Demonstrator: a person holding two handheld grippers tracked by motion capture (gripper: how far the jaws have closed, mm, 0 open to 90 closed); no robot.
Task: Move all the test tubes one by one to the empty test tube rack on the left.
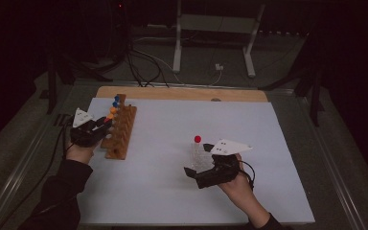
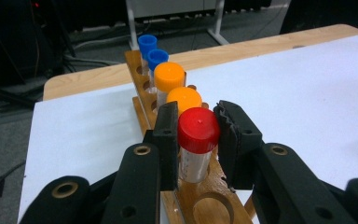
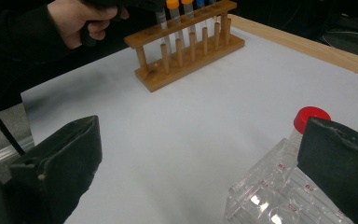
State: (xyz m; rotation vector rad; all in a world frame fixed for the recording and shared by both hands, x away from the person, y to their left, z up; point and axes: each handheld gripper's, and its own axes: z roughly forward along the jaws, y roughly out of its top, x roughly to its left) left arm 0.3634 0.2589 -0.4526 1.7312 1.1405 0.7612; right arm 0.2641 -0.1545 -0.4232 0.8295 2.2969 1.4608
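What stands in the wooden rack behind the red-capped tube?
Behind the red-capped tube stand two orange-capped tubes, then two blue-capped tubes. Caps hide most of their bodies.

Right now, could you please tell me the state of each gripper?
Left gripper: jaws shut on the red-capped tube, which stands in the wooden rack.
Right gripper: jaws open, holding nothing, beside the clear plastic rack.

White-topped table (image 1: pixel 172 191) — a wooden tube rack (image 1: pixel 120 134) and clear plastic rack (image 1: pixel 200 158) stand on it.
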